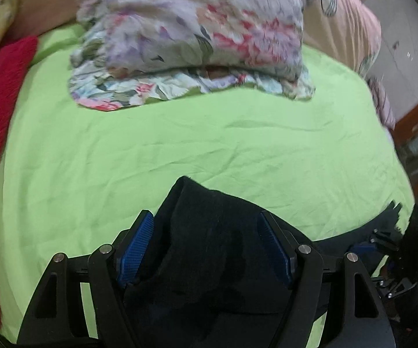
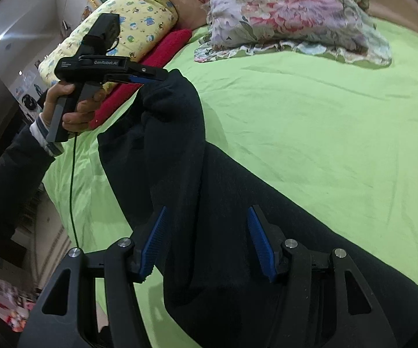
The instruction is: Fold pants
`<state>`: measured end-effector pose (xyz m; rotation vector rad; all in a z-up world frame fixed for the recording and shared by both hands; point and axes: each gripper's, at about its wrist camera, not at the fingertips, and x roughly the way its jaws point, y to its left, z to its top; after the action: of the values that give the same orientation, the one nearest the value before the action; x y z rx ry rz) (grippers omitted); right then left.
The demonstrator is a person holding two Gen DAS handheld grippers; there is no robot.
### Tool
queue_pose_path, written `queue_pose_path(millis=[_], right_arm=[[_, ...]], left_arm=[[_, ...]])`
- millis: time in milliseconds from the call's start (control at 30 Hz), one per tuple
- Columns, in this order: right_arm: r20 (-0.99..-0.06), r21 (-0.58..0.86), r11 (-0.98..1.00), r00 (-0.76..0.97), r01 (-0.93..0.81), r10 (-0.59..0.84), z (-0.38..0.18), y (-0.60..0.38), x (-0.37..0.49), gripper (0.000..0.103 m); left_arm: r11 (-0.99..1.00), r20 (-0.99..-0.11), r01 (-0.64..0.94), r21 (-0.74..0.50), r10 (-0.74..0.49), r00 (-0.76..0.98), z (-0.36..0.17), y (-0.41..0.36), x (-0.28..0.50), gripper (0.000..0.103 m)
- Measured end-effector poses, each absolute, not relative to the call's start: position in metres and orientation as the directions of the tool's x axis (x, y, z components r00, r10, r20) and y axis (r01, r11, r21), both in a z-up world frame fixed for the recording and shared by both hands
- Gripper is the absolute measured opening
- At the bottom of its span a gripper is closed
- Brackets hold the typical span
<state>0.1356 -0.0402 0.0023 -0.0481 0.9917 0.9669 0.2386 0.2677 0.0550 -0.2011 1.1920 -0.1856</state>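
Pants (image 2: 197, 156), dark and bunched, hang over the near edge of the green bed sheet (image 2: 310, 121). Left gripper (image 2: 148, 78) pinches one end, lifted. Right gripper (image 2: 206, 243) fingers spread wide, cloth between. Flowery pillows (image 1: 191, 37) sit at the far edge.

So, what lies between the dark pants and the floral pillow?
Only bare green sheet between pants and floral pillow, in both wrist views.
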Motion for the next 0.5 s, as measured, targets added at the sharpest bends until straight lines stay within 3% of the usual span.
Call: queue_pose_path(millis=[367,400,433,467,500], right_arm=[[-0.732,0.411,0.576,0.121,-0.706,0.670,-0.005,-0.023,0.138,0.056],[-0.734,0.410,0.569,0.114,-0.713,0.670,-0.006,-0.019,0.136,0.052],[-0.733,0.413,0.560,0.103,-0.718,0.672,-0.008,-0.017,0.135,0.039],[-0.734,0.418,0.549,0.088,-0.724,0.674,-0.009,-0.012,0.134,0.029],[-0.738,0.415,0.546,0.082,-0.728,0.670,-0.011,-0.008,0.133,0.025]], left_arm=[[0.966,-0.903,0.066,-0.250,-0.257,0.343,0.051,0.250,0.250,0.071],[0.965,-0.897,0.062,-0.255,-0.260,0.357,0.052,0.250,0.247,0.064],[0.964,-0.893,0.061,-0.260,-0.264,0.364,0.053,0.251,0.246,0.058],[0.963,-0.891,0.060,-0.263,-0.266,0.367,0.054,0.252,0.244,0.043],[0.963,-0.891,0.058,-0.262,-0.264,0.370,0.054,0.252,0.241,0.028]])
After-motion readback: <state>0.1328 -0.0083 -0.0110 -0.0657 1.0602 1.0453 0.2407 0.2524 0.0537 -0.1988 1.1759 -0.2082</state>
